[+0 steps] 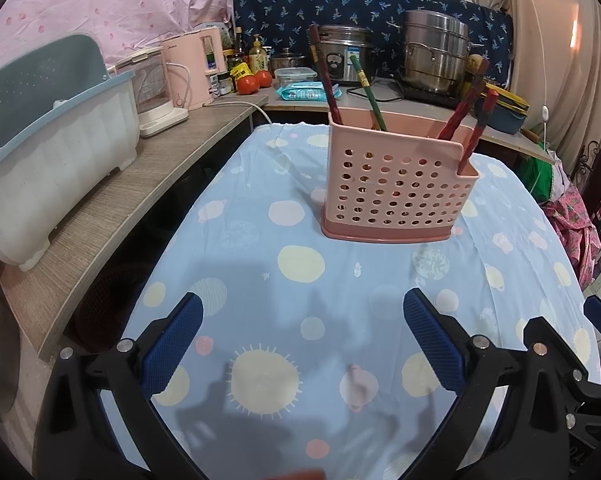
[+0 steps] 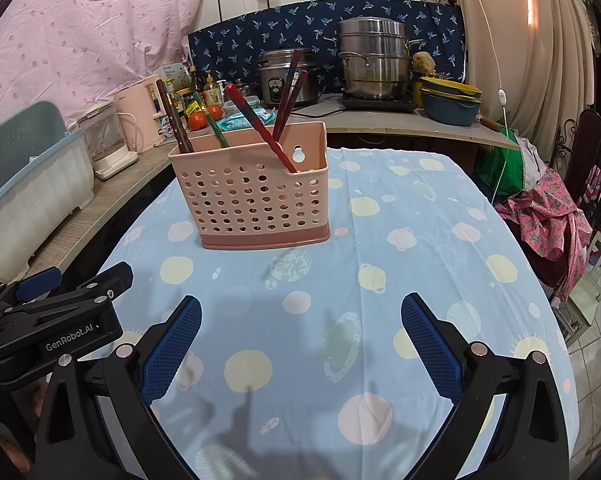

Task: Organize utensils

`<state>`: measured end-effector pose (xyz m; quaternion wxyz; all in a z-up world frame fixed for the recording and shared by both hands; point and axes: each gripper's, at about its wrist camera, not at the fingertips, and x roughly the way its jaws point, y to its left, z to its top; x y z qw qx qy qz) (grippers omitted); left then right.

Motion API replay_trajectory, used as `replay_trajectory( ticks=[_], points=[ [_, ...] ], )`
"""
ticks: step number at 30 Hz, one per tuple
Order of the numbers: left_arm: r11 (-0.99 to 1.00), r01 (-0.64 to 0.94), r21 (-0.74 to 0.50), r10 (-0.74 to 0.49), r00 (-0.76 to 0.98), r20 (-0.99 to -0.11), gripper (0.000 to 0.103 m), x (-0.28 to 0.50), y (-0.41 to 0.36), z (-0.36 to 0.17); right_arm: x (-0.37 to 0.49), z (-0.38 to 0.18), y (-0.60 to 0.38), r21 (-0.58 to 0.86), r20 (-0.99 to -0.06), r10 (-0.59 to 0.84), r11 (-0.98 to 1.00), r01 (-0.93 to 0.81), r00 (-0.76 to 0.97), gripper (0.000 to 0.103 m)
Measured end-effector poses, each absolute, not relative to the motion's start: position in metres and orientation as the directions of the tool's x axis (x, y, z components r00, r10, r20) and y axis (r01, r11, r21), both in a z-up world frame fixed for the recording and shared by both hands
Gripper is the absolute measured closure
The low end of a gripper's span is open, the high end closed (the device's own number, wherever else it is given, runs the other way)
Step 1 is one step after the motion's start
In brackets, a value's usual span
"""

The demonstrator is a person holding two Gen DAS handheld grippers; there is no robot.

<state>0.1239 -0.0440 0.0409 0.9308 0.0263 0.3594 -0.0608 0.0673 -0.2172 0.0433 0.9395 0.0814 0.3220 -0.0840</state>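
Note:
A pink perforated utensil holder (image 1: 396, 184) (image 2: 252, 196) stands upright on the blue patterned tablecloth (image 1: 300, 264) (image 2: 380, 240). Several chopsticks lean inside it: red ones (image 1: 324, 76) (image 2: 260, 120) and a green one (image 1: 366, 88) (image 2: 210, 122). My left gripper (image 1: 300, 320) hovers open over the cloth, well in front of the holder, with nothing between its blue pads. My right gripper (image 2: 300, 320) is likewise open and empty, nearer than the holder and to its right. The left gripper's body (image 2: 52, 316) shows at the right wrist view's left edge.
A wooden counter (image 1: 112, 216) runs along the left with a white and blue dish rack (image 1: 56, 160), a pink kettle (image 1: 192, 68) and tomatoes (image 1: 248, 84). Behind stand a rice cooker (image 2: 280, 76) and steel steamer pot (image 2: 372, 60). Clothes lie heaped on a chair (image 2: 556, 208) at right.

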Motion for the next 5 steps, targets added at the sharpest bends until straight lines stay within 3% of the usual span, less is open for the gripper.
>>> replay_trajectory(
  ticks=[5],
  points=[
    [0.989, 0.149, 0.006, -0.107, 0.736, -0.669, 0.007, 0.1237, -0.0448, 0.0417, 0.0674, 0.0422, -0.2179, 0.096, -0.622, -0.11, 0.972, 0.214, 0.776, 0.007]
  ],
)
